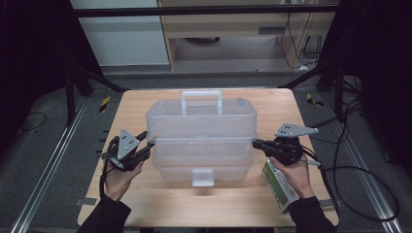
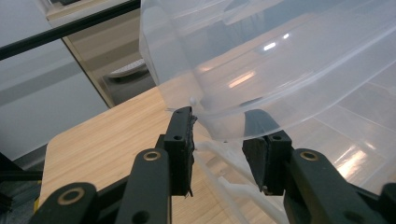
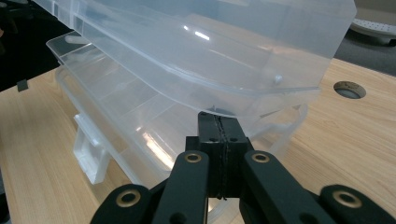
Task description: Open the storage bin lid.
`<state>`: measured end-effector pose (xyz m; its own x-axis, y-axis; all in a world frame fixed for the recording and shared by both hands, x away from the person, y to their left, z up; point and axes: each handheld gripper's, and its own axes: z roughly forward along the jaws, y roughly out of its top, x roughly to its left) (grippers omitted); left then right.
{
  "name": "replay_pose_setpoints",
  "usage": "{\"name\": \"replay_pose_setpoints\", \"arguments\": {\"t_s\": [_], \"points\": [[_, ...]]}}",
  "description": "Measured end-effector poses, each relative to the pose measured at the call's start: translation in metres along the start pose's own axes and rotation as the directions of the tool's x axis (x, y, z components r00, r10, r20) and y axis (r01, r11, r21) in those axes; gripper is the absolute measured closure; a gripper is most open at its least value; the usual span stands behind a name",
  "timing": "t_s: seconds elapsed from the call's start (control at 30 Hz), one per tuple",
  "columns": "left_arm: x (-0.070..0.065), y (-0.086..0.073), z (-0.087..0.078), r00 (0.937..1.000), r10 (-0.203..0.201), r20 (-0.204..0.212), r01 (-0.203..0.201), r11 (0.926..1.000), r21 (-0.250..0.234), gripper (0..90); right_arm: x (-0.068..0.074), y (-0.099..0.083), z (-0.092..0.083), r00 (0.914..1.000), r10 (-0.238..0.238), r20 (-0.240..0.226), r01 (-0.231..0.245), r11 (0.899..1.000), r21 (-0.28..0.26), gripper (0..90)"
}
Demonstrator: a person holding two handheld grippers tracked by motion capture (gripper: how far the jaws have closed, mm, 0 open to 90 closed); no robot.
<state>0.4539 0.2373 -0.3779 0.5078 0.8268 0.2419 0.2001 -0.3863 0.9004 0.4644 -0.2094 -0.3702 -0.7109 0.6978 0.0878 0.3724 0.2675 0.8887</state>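
A clear plastic box (image 1: pixel 201 141) with a raised lid and a white handle (image 1: pixel 201 100) sits in the middle of a wooden table (image 1: pixel 145 204). The 2 grippers meet it from either side: the left gripper (image 1: pixel 145 145) at its left edge, the right gripper (image 1: pixel 257 144) at its right edge. A green and white carton (image 1: pixel 278 187) lies under the right hand (image 1: pixel 296 172).

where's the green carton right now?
High view: the green carton lies on the table near its right front corner, under the right hand, right of the clear box.
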Motion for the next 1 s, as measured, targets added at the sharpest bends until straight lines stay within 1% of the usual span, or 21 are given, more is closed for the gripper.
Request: {"name": "replay_pose_setpoints", "arguments": {"t_s": [0.07, 0.33, 0.4, 0.47, 0.53, 0.57, 0.63, 0.7, 0.73, 0.8, 0.87, 1.0], "points": [[0.0, 0.0, 0.0, 1.0, -0.007, -0.002, 0.007, 1.0, 0.0, 63.1, 0.0, 0.0, 0.0, 1.0, -0.001, 0.0, 0.001, 1.0, -0.002, 90.0], [0.002, 0.005, 0.0, 0.9998, -0.004, -0.017, 0.004, 1.0, 0.0, 64.6, 0.0, 0.001, 0.0, 1.0, 0.003, 0.009, -0.002, 1.0, -0.01, 90.0], [0.003, 0.006, 0.0, 0.9998, -0.01, -0.015, 0.01, 0.9999, -0.001, 64.7, 0.001, 0.0, 0.0, 0.9997, -0.001, 0.023, 0.001, 1.0, -0.004, 89.5], [0.003, 0.008, 0.001, 0.9998, -0.007, -0.021, 0.007, 1.0, -0.001, 65.1, 0.001, -0.001, 0.001, 0.9992, -0.006, 0.039, 0.005, 1.0, 0.009, 88.6], [0.004, 0.01, 0.001, 0.9997, -0.008, -0.024, 0.008, 1.0, -0.001, 65.5, 0.001, -0.002, 0.002, 0.9976, -0.011, 0.068, 0.009, 0.999, 0.036, 86.6], [0.004, 0.01, 0.001, 0.9997, -0.011, -0.023, 0.011, 0.9999, 0.0, 65.6, 0.001, -0.002, 0.002, 0.9967, -0.012, 0.08, 0.009, 0.999, 0.04, 86.0], [0.005, 0.011, 0.002, 0.9996, -0.016, -0.023, 0.016, 0.9999, -0.003, 65.7, 0.001, -0.002, 0.003, 0.9961, -0.009, 0.088, 0.004, 0.998, 0.056, 84.7], [0.005, 0.013, 0.002, 0.9995, -0.018, -0.024, 0.018, 0.9998, -0.002, 65.9, 0.001, -0.003, 0.005, 0.9939, -0.014, 0.109, 0.005, 0.997, 0.081, 83.1], [0.005, 0.013, 0.002, 0.9995, -0.017, -0.025, 0.017, 0.9999, -0.001, 66.0, 0.001, -0.004, 0.007, 0.9916, -0.02, 0.127, 0.007, 0.995, 0.101, 82.3], [0.006, 0.014, 0.002, 0.9996, -0.016, -0.025, 0.016, 0.9999, 0.002, 66.2, 0.001, -0.006, 0.01, 0.9885, -0.017, 0.15, -0.003, 0.992, 0.128, 81.0], [0.007, 0.015, 0.003, 0.9996, -0.017, -0.024, 0.017, 0.9998, 0.003, 66.3, 0.002, -0.006, 0.012, 0.9867, -0.008, 0.162, -0.016, 0.989, 0.147, 79.9], [0.007, 0.015, 0.003, 0.9995, -0.018, -0.026, 0.018, 0.9998, 0.005, 66.5, 0.003, -0.007, 0.015, 0.9823, 0.015, 0.187, -0.046, 0.986, 0.163, 79.0]]}}
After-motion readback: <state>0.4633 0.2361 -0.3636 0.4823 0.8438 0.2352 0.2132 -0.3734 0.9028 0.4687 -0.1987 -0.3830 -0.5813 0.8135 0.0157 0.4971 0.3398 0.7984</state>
